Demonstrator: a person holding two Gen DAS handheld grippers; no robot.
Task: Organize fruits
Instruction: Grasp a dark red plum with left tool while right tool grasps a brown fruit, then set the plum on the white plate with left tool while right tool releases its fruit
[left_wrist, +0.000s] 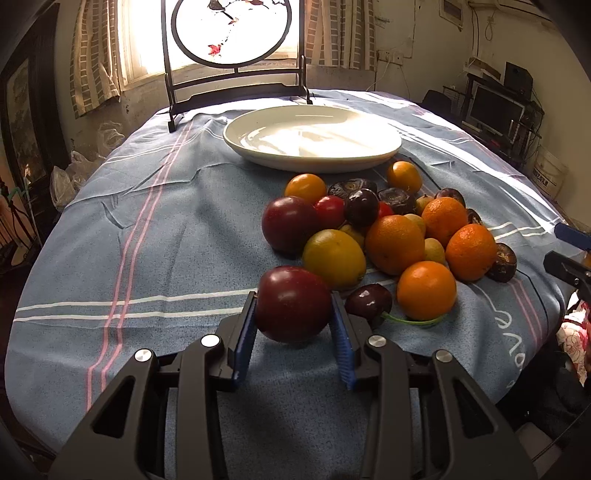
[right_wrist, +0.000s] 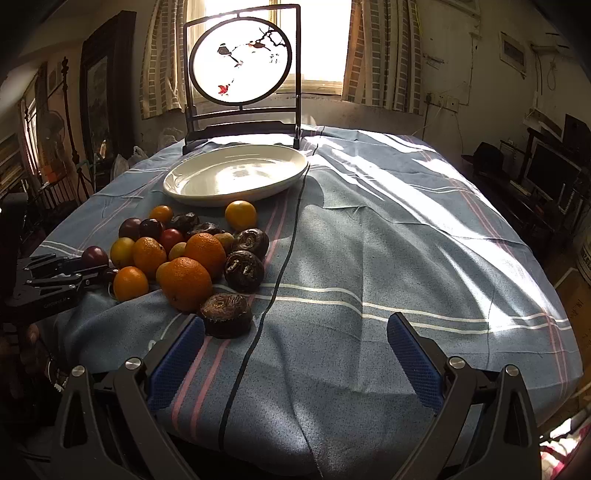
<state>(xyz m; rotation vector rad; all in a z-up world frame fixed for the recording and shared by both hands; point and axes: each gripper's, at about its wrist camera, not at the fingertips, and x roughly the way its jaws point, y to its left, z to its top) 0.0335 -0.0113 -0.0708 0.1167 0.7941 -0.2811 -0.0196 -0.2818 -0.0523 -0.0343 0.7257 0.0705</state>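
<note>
Sunlit room, window at the far end, blue striped tablecloth over the table. Pile of fruit lying mid-table, white plate just beyond, nothing on it. Left gripper clamped on a dark red plum at the pile's near edge, pads touching both sides. Right gripper spread wide over bare cloth, right of the pile, holding nothing. Likely first pick in hand; next, lifting clear and carrying far toward the plate.
</note>
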